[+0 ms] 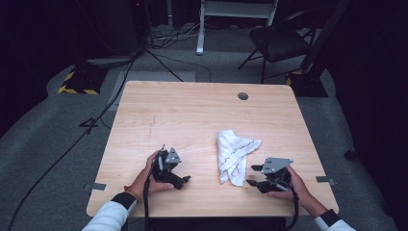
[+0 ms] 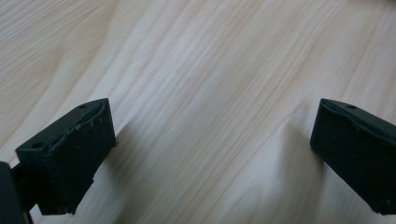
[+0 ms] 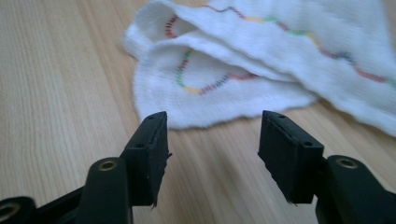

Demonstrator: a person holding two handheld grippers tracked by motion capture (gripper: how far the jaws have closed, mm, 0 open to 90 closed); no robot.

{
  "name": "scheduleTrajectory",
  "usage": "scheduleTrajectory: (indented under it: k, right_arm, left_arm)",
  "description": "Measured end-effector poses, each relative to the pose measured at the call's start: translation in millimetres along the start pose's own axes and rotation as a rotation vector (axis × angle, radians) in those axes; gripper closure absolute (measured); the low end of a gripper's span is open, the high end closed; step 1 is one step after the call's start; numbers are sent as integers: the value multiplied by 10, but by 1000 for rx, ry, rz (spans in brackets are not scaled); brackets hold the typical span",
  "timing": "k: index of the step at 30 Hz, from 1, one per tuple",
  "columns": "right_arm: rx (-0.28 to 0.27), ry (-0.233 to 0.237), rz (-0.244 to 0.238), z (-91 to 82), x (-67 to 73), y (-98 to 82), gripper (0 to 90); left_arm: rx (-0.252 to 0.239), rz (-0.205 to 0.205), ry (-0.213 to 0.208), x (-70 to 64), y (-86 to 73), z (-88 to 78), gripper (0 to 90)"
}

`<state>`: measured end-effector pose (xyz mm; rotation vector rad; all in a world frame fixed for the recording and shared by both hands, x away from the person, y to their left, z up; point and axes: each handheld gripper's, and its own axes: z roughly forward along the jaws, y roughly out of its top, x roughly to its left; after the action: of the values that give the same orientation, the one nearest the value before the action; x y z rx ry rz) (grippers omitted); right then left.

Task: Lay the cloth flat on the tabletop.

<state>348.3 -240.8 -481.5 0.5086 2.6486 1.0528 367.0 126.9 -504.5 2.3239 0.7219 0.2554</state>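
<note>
A crumpled white towel [image 1: 234, 154] with thin coloured stitched stripes lies on the wooden table [image 1: 192, 115], right of centre near the front. My right gripper [image 1: 252, 175] rests low at the towel's right front, pointing left at it. In the right gripper view the towel [image 3: 280, 56] lies just beyond the right gripper [image 3: 212, 135], whose jaws stand apart with only bare wood between them. My left gripper [image 1: 180, 179] sits left of the towel, near the front edge. In the left gripper view the left gripper [image 2: 212, 130] is wide open over bare wood.
A round cable hole [image 1: 243, 96] sits near the table's far edge. Grey tape tabs mark the left [image 1: 97, 186] and right [image 1: 325, 179] edges. Behind the table stand a folding chair [image 1: 281, 41], a white frame and floor cables [image 1: 120, 91].
</note>
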Motion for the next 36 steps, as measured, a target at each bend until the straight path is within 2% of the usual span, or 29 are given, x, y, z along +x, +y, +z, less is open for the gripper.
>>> scheduleTrajectory:
  k: [1,5,6,7,10,13,16,21,24,26,27,29,32,34,36]
  right_arm:
    - [-1,8,-2,39,12,8,437]
    - [-17,36,-10,94,33,32,435]
    - [-23,44,-15,130,54,52,434]
    - [-23,44,-15,130,54,52,434]
    - [8,51,-55,209,112,77,431]
    - [2,56,-44,218,91,72,446]
    - [-4,58,-19,217,60,54,489]
    - [-12,48,-10,229,31,57,563]
    - [-12,40,-3,235,-4,63,662]
    - [-12,28,0,250,-30,75,732]
    - [-12,28,0,250,-30,75,732]
    - [-10,18,1,253,-38,80,776]
    - [-3,7,-2,246,-53,80,833]
    - [-14,-4,0,209,-79,84,859]
    - [-34,-29,11,150,-112,97,864]
  left_arm:
    - [0,0,0,0,0,0,3]
    - [0,46,-48,-159,173,156,3]
    - [0,65,-66,-256,277,248,3]
    - [0,65,-66,-256,277,248,2]
    - [7,110,-97,-395,423,374,2]
    - [8,132,-114,-502,539,475,3]
    - [8,142,-125,-584,647,573,3]
    - [2,143,-133,-631,726,642,10]
    - [-9,138,-137,-644,768,673,50]
    - [-31,136,-133,-635,785,675,188]
    - [-40,128,-131,-629,788,675,188]
    - [-58,125,-129,-602,783,663,272]
    - [-80,102,-144,-521,768,643,452]
    - [-83,109,-149,-466,763,630,643]
    - [-70,118,-140,-407,772,594,731]
